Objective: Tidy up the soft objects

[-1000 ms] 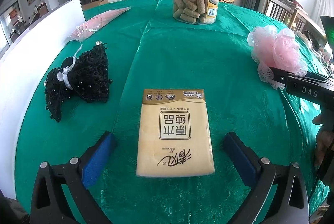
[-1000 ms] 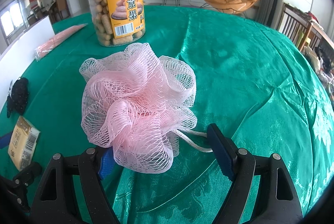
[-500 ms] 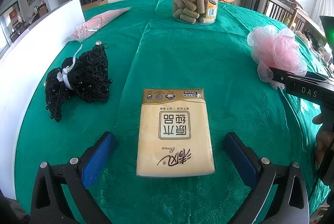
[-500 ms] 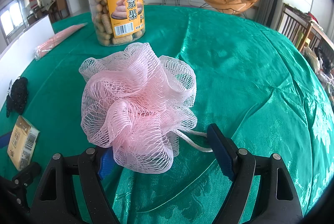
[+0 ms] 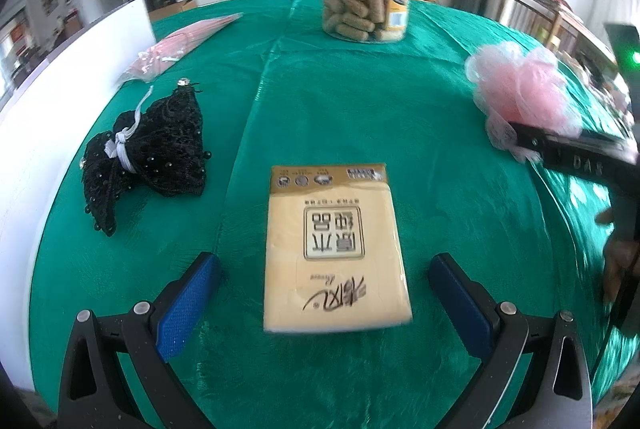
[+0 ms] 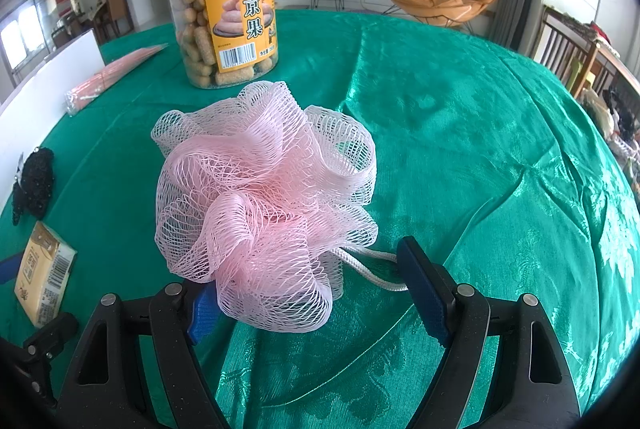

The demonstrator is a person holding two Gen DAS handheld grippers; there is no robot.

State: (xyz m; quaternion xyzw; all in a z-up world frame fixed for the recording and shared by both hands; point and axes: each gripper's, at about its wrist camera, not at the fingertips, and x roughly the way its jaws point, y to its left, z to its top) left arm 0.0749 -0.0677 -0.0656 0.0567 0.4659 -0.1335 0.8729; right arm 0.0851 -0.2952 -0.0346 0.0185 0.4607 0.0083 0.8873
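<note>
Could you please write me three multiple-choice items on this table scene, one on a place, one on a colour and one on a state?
1. What lies between the fingers of the left gripper?
A. the snack jar
B. the yellow tissue pack
C. the black lace pouch

2. What colour is the mesh bath puff?
A. pink
B. blue
C. white

3. How does the right gripper stand?
A. shut on the puff's cord
B. shut on nothing
C. open, with the puff between its fingers

Answers: 1 B, the pack lies flat on the green tablecloth between the blue pads, apart from both. 2 A, its netting is pale pink. 3 C, the pads stand wide apart and do not squeeze the puff.
</note>
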